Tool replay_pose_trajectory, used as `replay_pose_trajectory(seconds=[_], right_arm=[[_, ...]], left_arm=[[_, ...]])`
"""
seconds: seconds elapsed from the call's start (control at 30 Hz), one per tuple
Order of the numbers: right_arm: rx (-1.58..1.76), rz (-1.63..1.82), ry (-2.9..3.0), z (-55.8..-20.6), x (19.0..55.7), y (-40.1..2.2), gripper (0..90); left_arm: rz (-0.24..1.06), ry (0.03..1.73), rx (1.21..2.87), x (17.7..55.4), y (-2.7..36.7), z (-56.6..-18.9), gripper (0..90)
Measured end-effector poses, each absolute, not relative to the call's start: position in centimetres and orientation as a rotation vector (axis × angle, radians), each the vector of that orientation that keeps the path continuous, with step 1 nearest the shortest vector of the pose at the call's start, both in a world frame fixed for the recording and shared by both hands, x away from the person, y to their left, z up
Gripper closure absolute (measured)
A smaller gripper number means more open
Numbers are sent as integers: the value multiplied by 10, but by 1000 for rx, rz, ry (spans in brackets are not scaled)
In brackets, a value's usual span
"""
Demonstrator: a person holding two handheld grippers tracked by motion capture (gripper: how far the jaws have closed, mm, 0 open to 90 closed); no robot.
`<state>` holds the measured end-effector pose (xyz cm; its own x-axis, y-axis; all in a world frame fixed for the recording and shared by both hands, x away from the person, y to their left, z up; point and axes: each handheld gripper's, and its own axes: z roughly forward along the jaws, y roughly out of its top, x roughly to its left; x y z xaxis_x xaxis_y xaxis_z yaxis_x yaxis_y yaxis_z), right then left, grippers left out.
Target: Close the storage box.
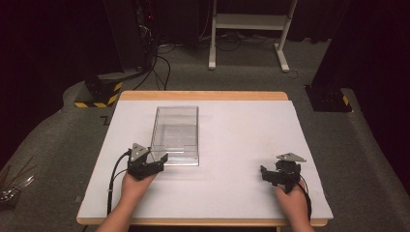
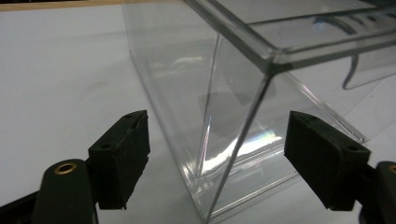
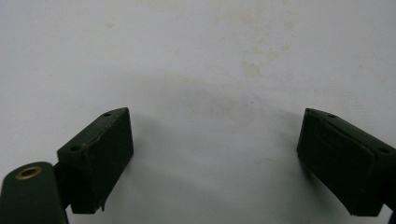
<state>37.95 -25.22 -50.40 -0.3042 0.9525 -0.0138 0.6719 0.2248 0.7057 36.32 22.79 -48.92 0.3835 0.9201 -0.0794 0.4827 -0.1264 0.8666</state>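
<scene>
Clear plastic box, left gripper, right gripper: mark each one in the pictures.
clear plastic box (image 1: pixel 175 126), high view, on its top panel.
left gripper (image 1: pixel 162 160), high view, midway between its fingertips.
right gripper (image 1: pixel 264 172), high view, midway between its fingertips.

left gripper (image 1: pixel 157 162) jaws apart, right gripper (image 1: pixel 269 175) jaws wide apart

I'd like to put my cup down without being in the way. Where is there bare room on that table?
The white table top is bare between the clear plastic box and the right gripper, and along the far edge. It is crowded only at the box's near corner, where the left gripper sits.
</scene>
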Motion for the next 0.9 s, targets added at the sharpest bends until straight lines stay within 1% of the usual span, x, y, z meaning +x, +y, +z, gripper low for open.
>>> replay_pose_trajectory(seconds=[0.23,0.47,0.53,0.7,0.73,0.9], right_arm=[[1495,837,2056,-504,379,-252,105],[1495,837,2056,-504,379,-252,105],[1495,837,2056,-504,379,-252,105],[1498,836,2055,-504,379,-252,105],[1497,836,2055,-504,379,-252,105],[1495,836,2056,-504,379,-252,105]], left_arm=[[601,1219,1758,353,237,-489,218],[575,1231,1782,340,258,-493,217],[567,1240,1802,333,271,-498,217],[578,1277,1823,323,290,-502,217],[587,1308,1826,318,300,-503,217],[629,1357,1879,312,315,-504,206]])
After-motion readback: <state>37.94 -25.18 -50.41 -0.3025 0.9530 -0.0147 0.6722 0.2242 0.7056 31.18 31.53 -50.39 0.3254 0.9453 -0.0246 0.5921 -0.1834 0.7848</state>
